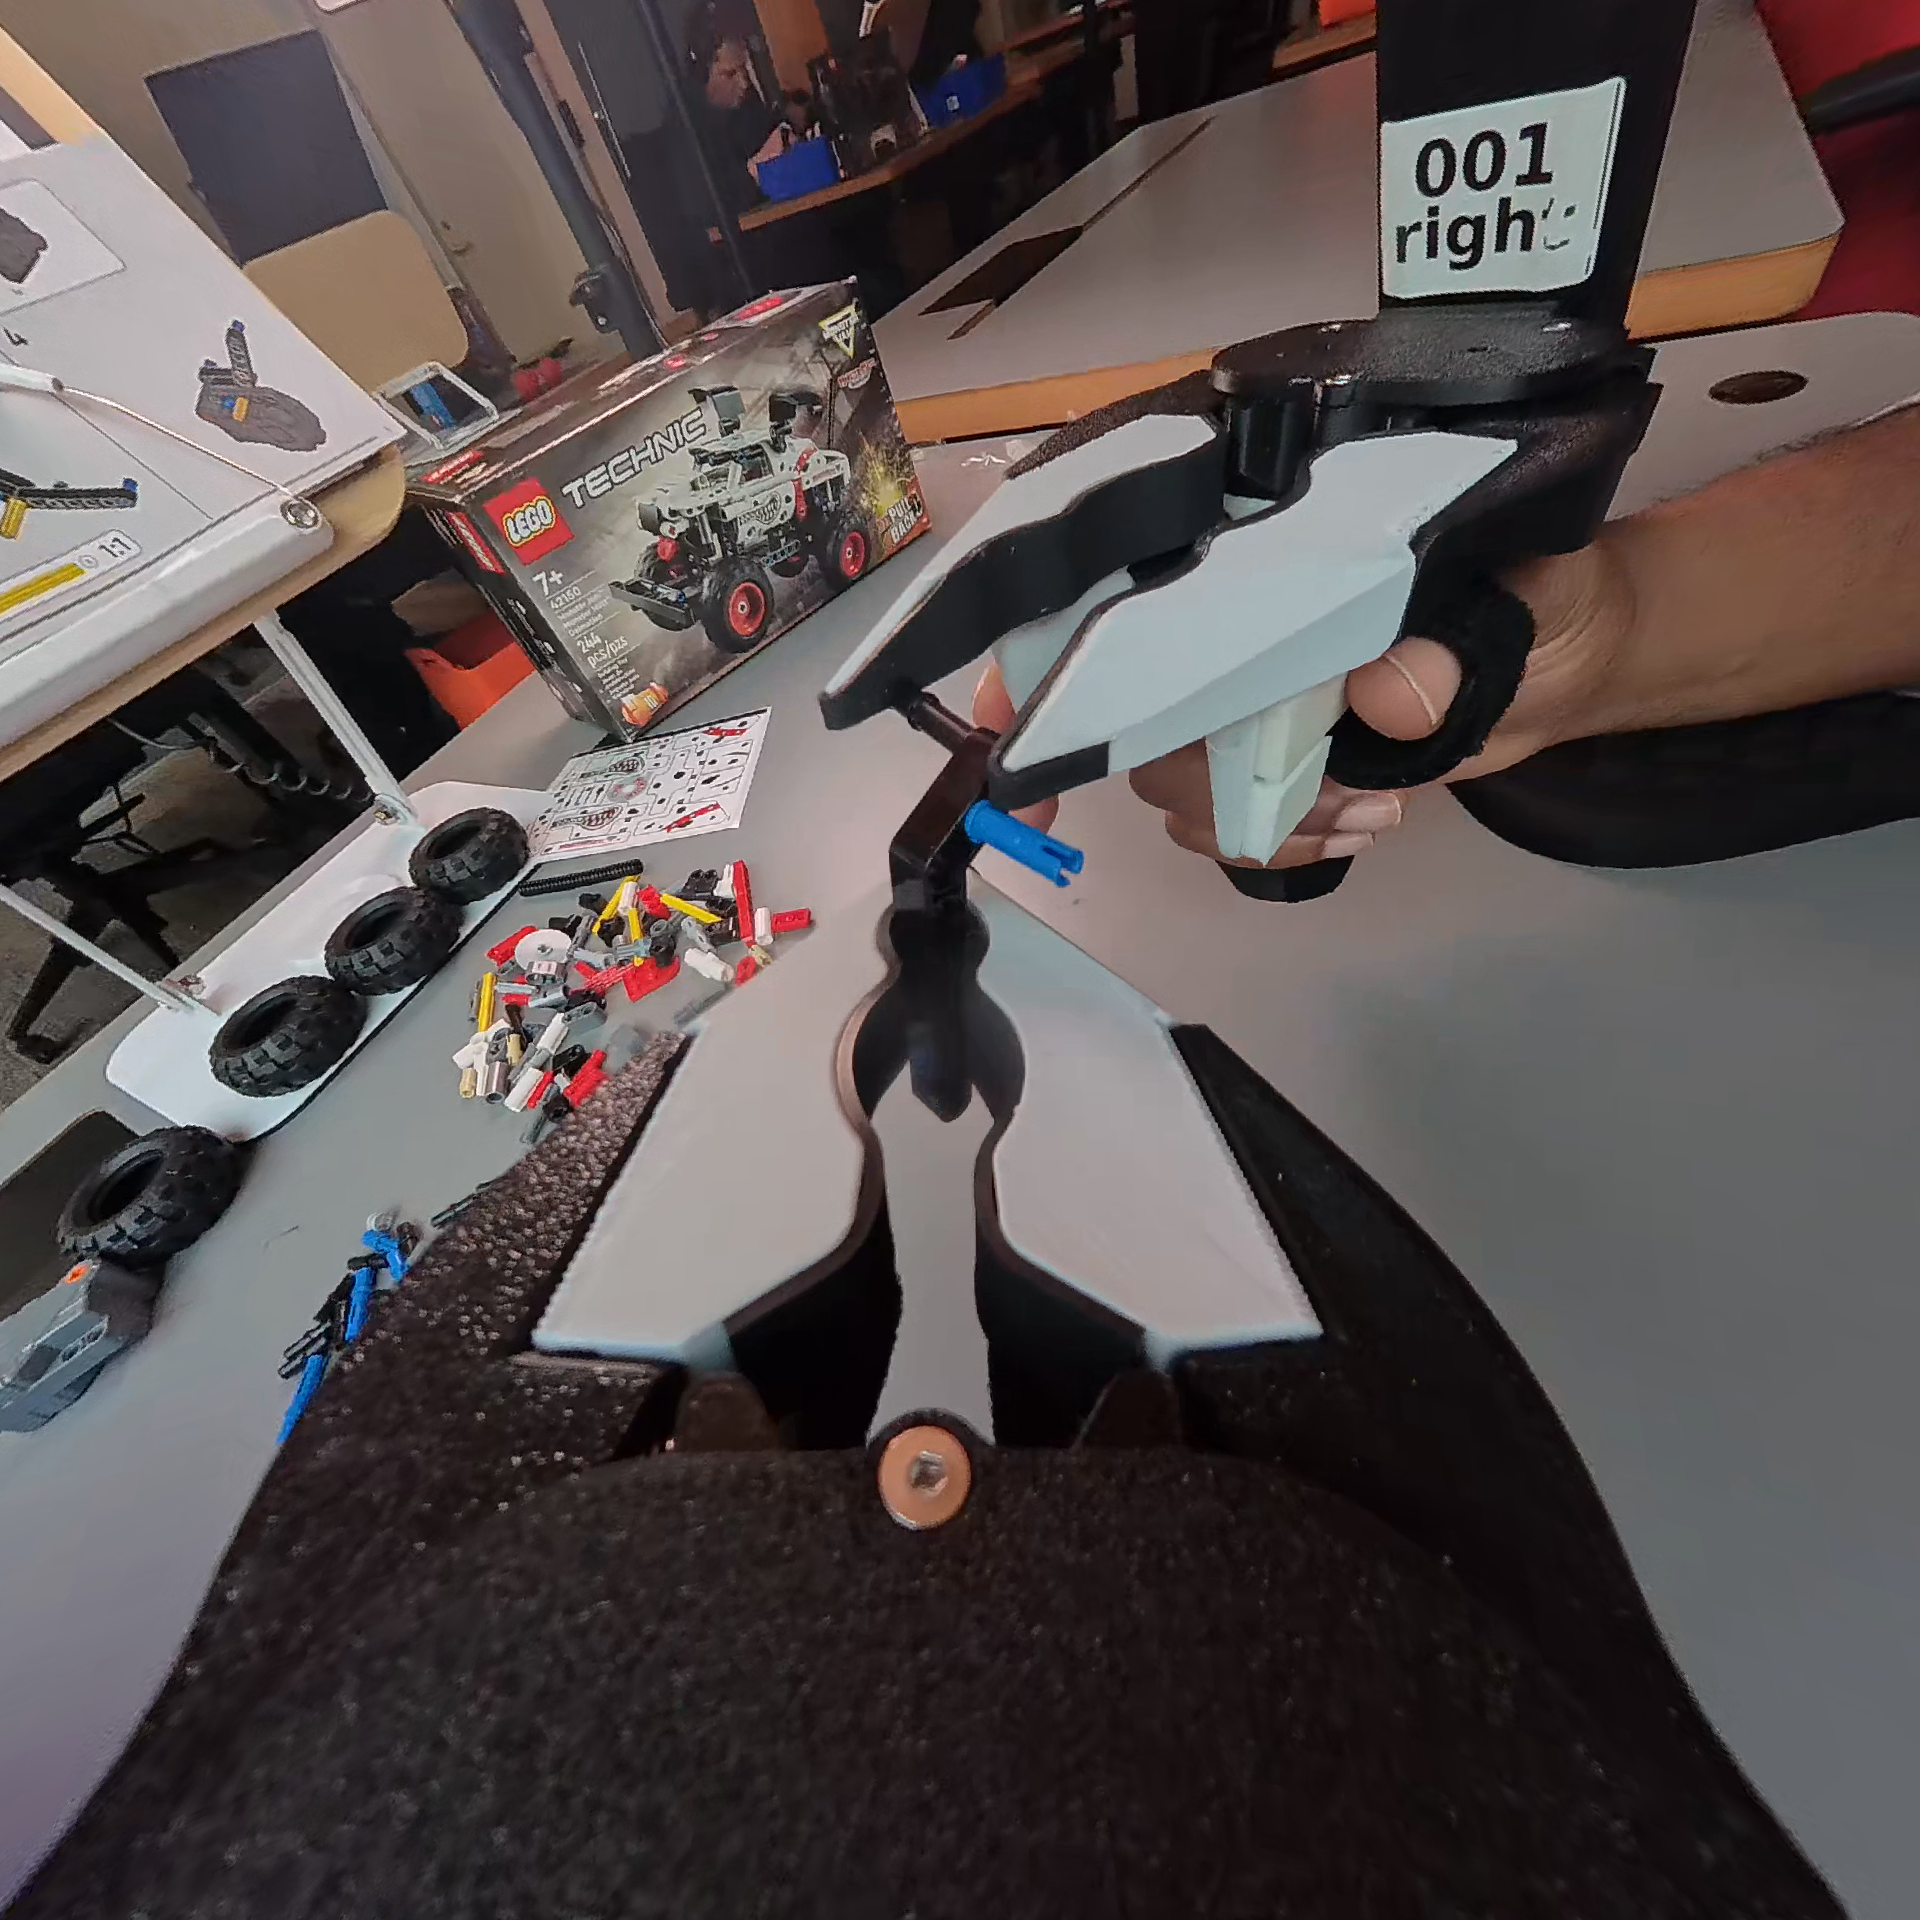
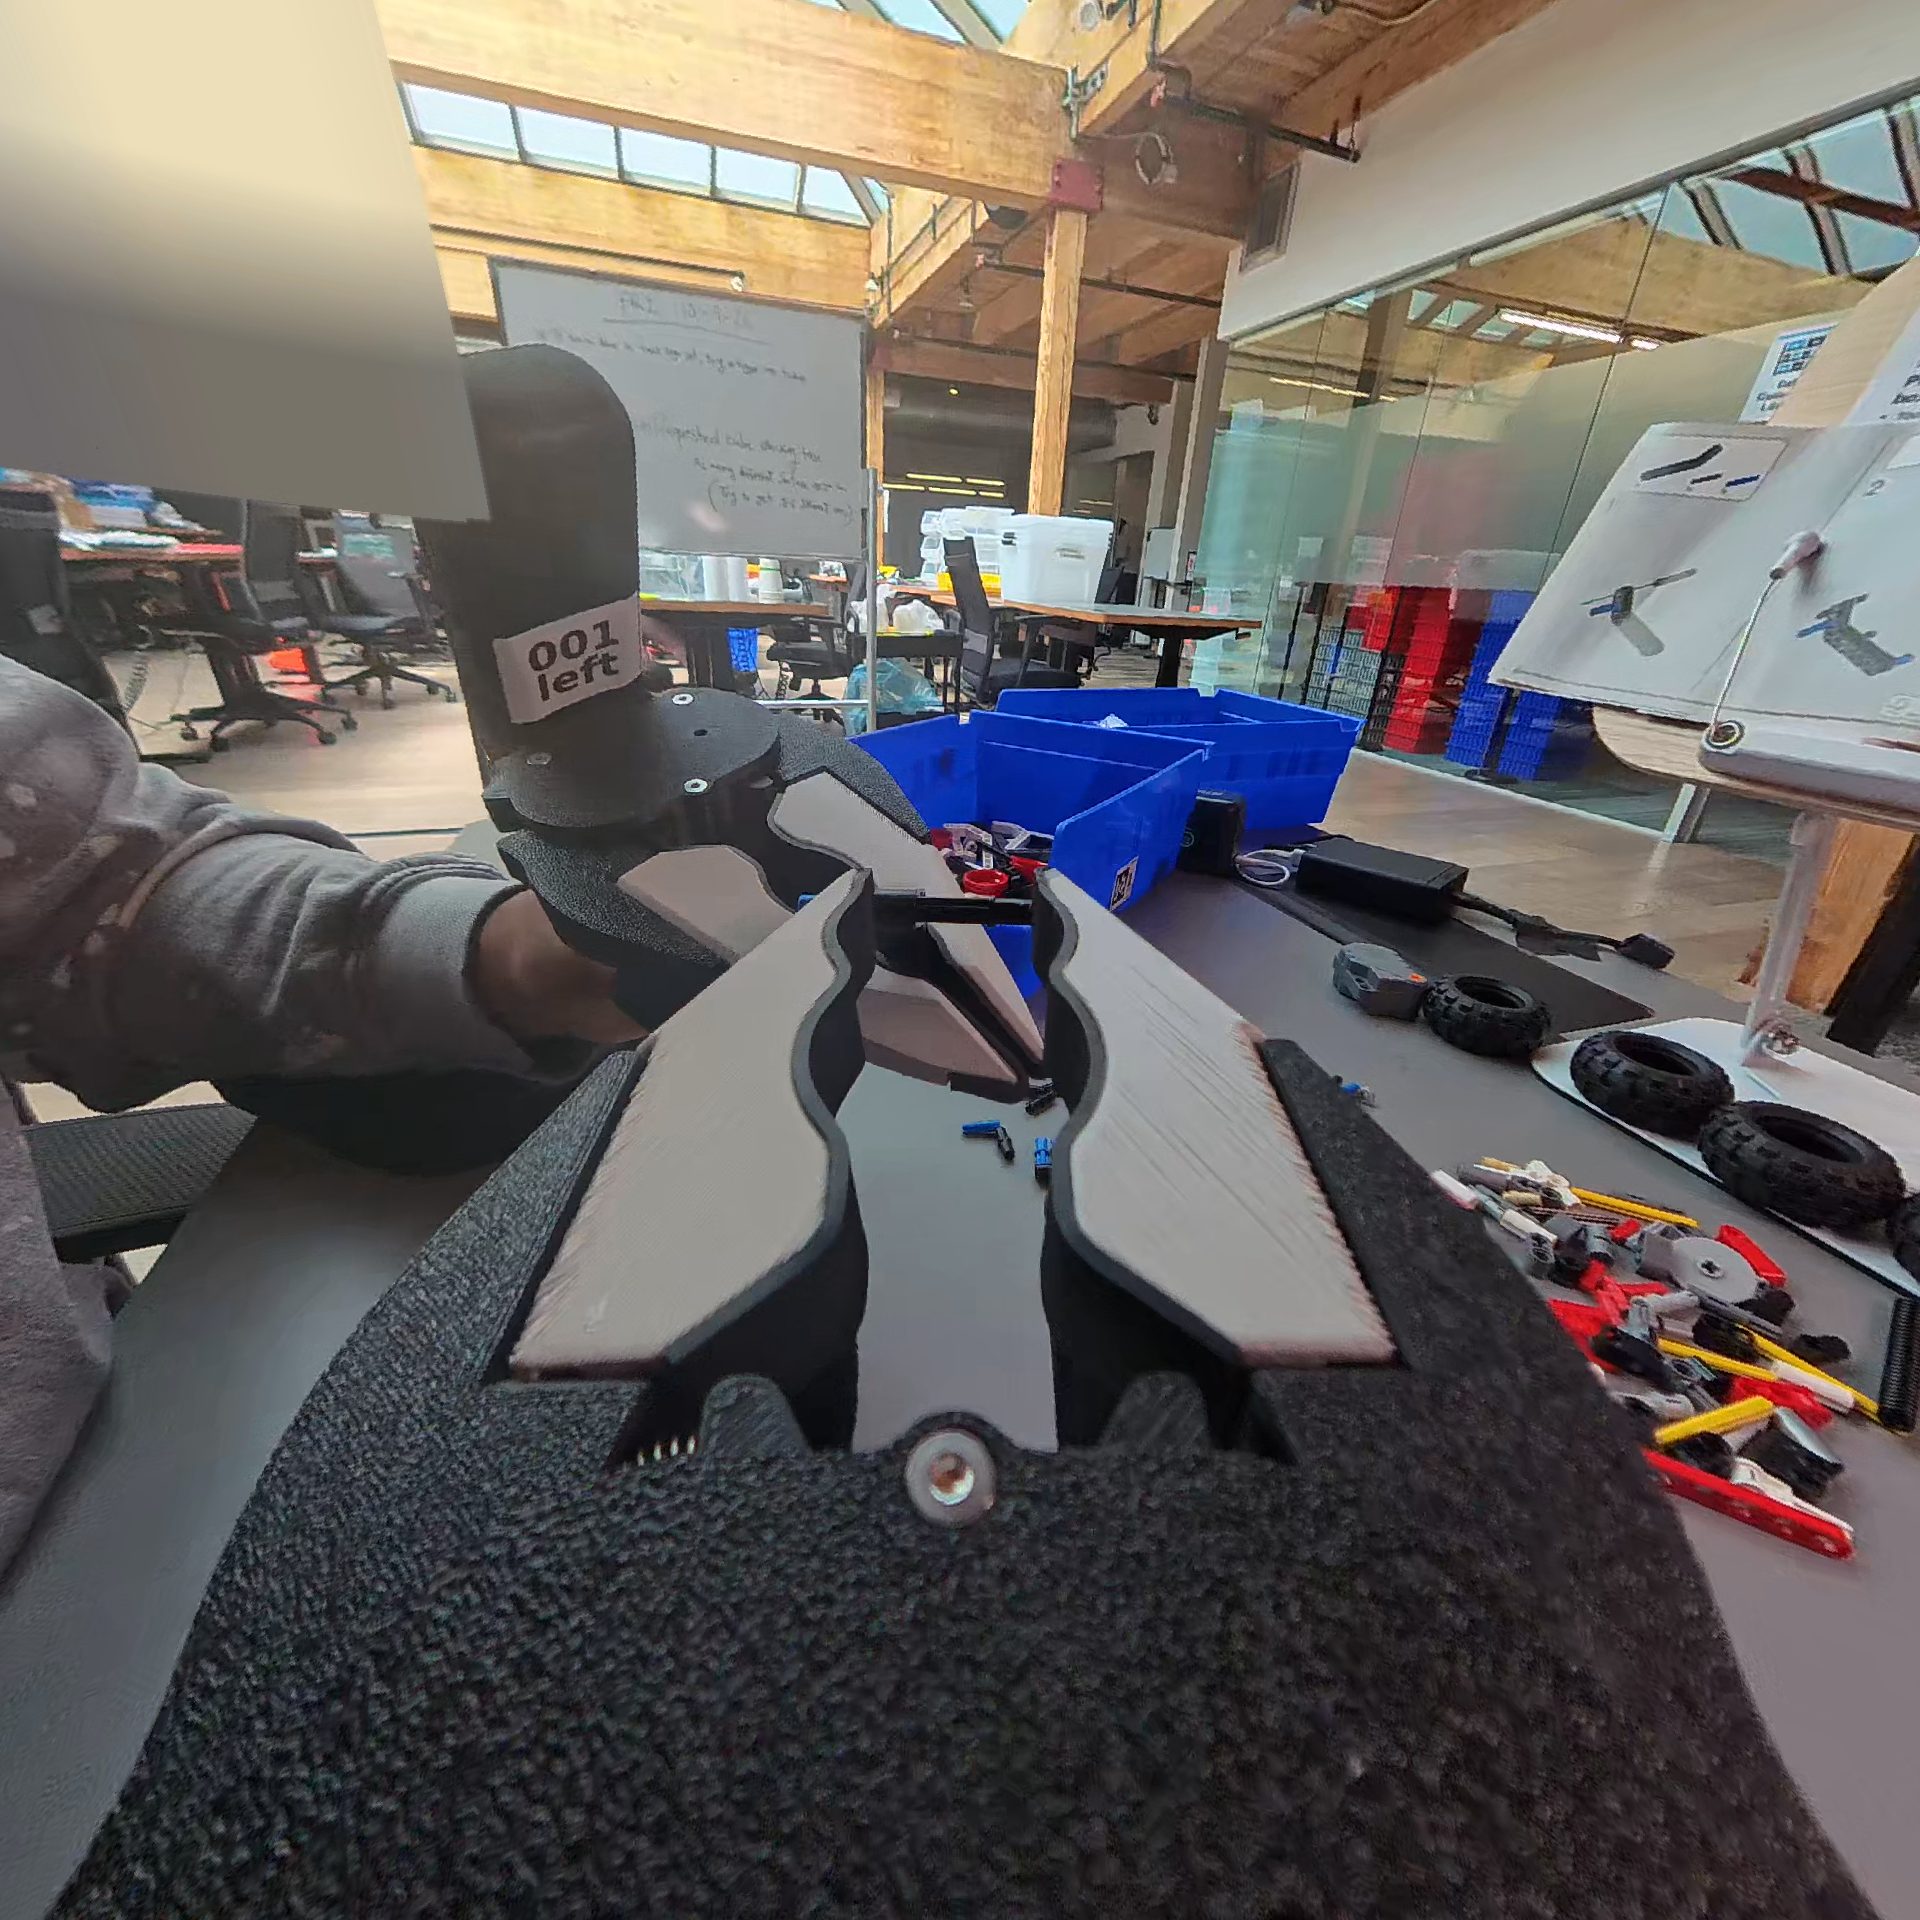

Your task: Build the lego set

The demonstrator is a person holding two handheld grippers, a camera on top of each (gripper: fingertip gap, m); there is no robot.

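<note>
My left gripper (image 1: 935,925) is shut on the lower end of a black bent beam (image 1: 930,847) and holds it upright above the grey table (image 1: 1507,1143). A blue pin (image 1: 1023,842) sticks out of the beam's side. My right gripper (image 1: 914,738) comes in from the upper right, and its fingertips clamp a short black pin (image 1: 933,715) against the beam's top end. In the right wrist view my right gripper (image 2: 948,904) has this black pin (image 2: 951,910) crosswise between its tips. The left gripper (image 2: 1018,1065) reaches in from the left behind it, and the beam is mostly hidden.
A pile of loose parts (image 1: 623,966) (image 2: 1683,1309) lies on the table, with black tyres (image 1: 390,940) (image 2: 1652,1081) beside it. Small blue pins (image 1: 353,1299) (image 2: 987,1132), the set box (image 1: 675,520), a sticker sheet (image 1: 655,774), a booklet on a stand (image 2: 1766,582) and blue bins (image 2: 1091,790) surround the work spot.
</note>
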